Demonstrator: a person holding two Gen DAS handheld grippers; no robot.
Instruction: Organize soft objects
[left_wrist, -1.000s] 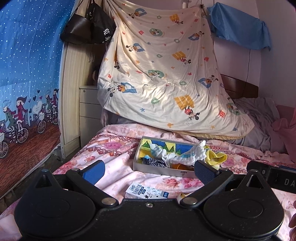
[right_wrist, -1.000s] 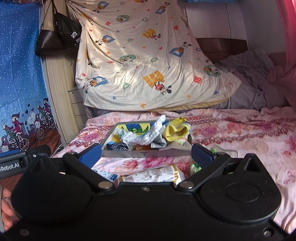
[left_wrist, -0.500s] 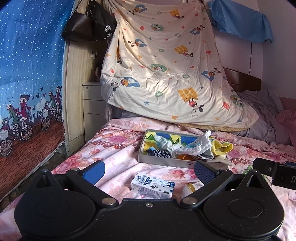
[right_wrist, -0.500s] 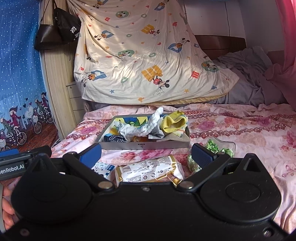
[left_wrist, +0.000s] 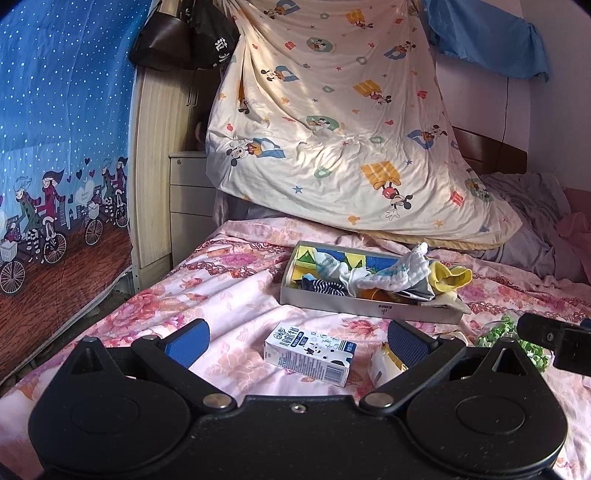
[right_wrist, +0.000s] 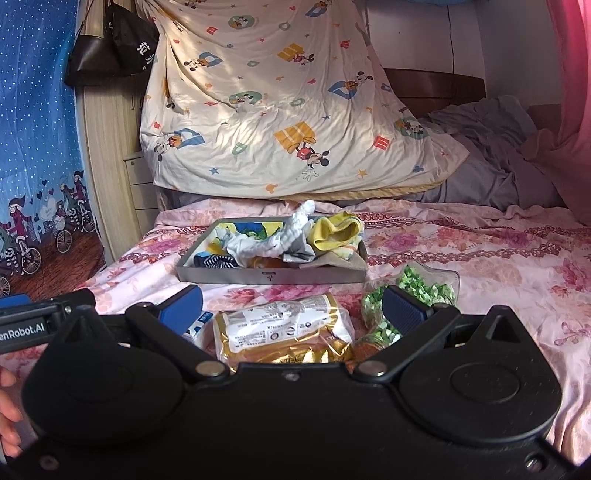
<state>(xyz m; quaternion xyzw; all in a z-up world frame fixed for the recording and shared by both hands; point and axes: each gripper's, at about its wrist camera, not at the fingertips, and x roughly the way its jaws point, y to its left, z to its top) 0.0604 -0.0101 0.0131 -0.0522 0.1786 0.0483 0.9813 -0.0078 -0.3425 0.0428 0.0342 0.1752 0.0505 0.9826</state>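
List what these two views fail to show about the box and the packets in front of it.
- Box bottom: both views, buried under socks.
- Gold packet near end: right view, cut off by the right gripper body.
- Carton print: left view, too small.
- Green packet: left view, behind the other gripper.

The contents of the shallow grey cardboard box lie heaped, so the orange item under the white ribbed cloth cannot be identified. The blue-and-white milk carton is mostly hidden behind a blue finger pad at 9 o'clock in the right view. The gold foil snack packet is largely covered at 3 o'clock in the left view. A hand is cut off at the left edge. Print on the carton is too small to read.
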